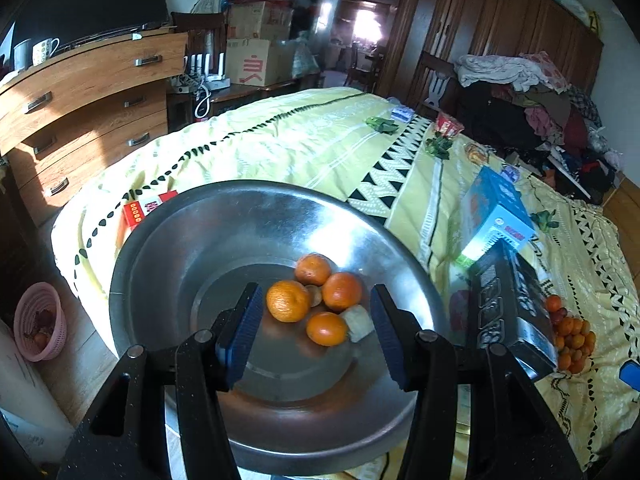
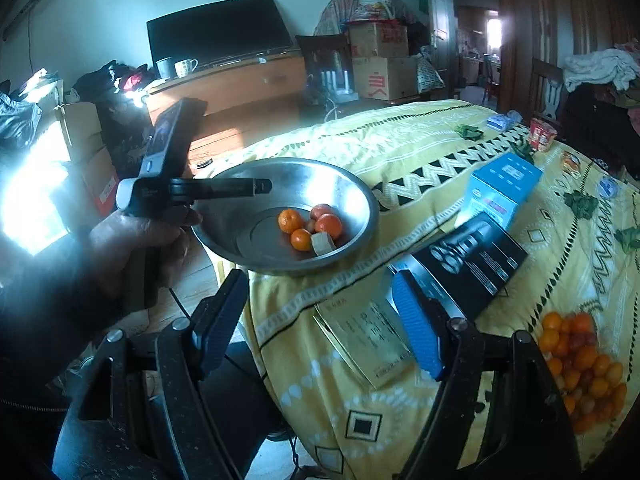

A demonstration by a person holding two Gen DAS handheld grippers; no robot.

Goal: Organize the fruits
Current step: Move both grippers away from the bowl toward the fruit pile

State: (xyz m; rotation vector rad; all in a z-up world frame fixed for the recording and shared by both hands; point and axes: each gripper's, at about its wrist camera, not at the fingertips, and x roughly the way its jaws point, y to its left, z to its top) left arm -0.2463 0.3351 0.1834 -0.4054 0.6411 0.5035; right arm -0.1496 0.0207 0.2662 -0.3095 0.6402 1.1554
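Note:
A steel bowl [image 1: 168, 264] sits on the near left corner of the bed and holds several oranges [image 1: 288, 300], a small brown fruit [image 1: 315, 295] and a pale chunk [image 1: 359, 322]. It also shows in the right wrist view [image 2: 360, 200]. My left gripper [image 1: 316, 334] is open and empty, hovering over the bowl. In the right wrist view it shows as a held tool [image 2: 200, 188] above the bowl's left rim. My right gripper [image 2: 320, 322] is open and empty above the bed's front edge. A pile of small oranges and red fruits [image 2: 580, 364] lies on the bedspread at the right; it also shows in the left wrist view [image 1: 572, 336].
A black box [image 2: 472, 264], a blue box [image 2: 500, 188] and a gold booklet [image 2: 368, 340] lie between bowl and fruit pile. A red box [image 1: 136, 212] sits behind the bowl. A pink basket [image 1: 38, 320] stands on the floor at left. A wooden dresser [image 1: 80, 112] is beyond.

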